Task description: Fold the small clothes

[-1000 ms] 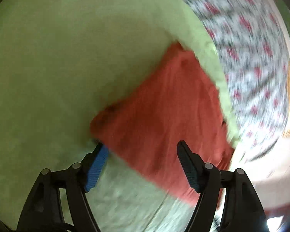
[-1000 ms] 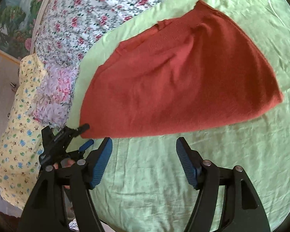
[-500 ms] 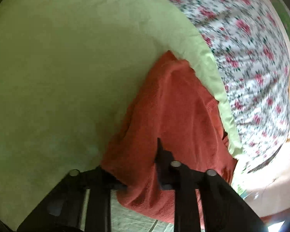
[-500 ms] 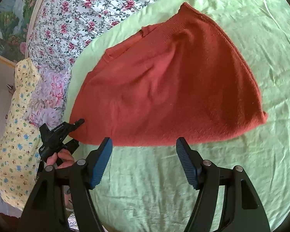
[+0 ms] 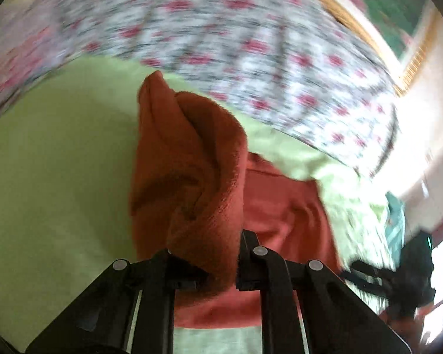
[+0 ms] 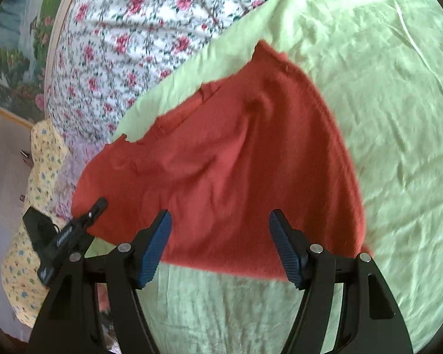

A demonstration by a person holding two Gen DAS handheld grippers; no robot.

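Observation:
A small rust-red knit garment (image 6: 236,165) lies on a light green sheet (image 6: 398,118). My left gripper (image 5: 218,268) is shut on a corner of the garment (image 5: 189,183) and holds that part lifted and bunched above the sheet. My right gripper (image 6: 220,244) is open and empty, its blue pads just above the garment's near hem. The left gripper also shows in the right wrist view (image 6: 65,236), at the garment's left corner.
A floral bedspread (image 6: 138,35) lies beyond the green sheet. A yellow patterned cloth (image 6: 35,177) hangs at the left bed edge. A framed picture (image 6: 17,59) stands at the far left. The right gripper shows in the left wrist view (image 5: 398,274) at lower right.
My left gripper closed on the garment's corner and lifted it, bunching the cloth. My right gripper moved forward to the near hem and stayed open.

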